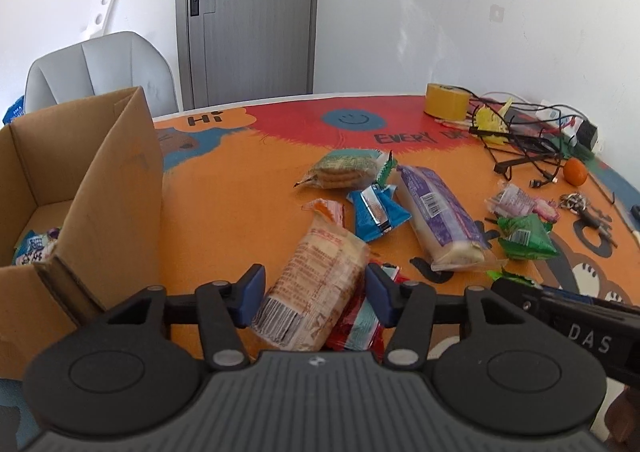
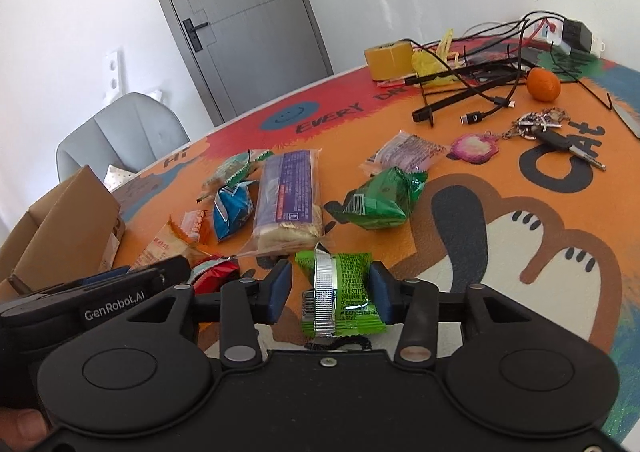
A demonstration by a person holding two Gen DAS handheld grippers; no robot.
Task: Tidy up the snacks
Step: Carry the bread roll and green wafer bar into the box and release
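Note:
My left gripper (image 1: 315,294) is open around a clear pack of round crackers (image 1: 316,284); its blue pads stand on either side of the pack, which lies over a red packet (image 1: 356,326). My right gripper (image 2: 330,292) is open around a small bright green packet (image 2: 340,296) with a silver seam. The cardboard box (image 1: 92,187) stands at the left with a few snacks inside. On the table lie a purple-wrapped bread pack (image 1: 438,215), a blue packet (image 1: 376,211), a green-topped cracker pack (image 1: 344,169), a dark green packet (image 2: 380,195) and a small purple packet (image 2: 404,153).
A yellow tape roll (image 1: 446,100), tangled cables (image 1: 520,139), an orange (image 2: 543,84), keys (image 2: 556,131) and a pink charm (image 2: 476,147) lie at the far right. A grey chair (image 1: 96,69) stands behind the box. The other gripper's body (image 1: 572,316) is close on my right.

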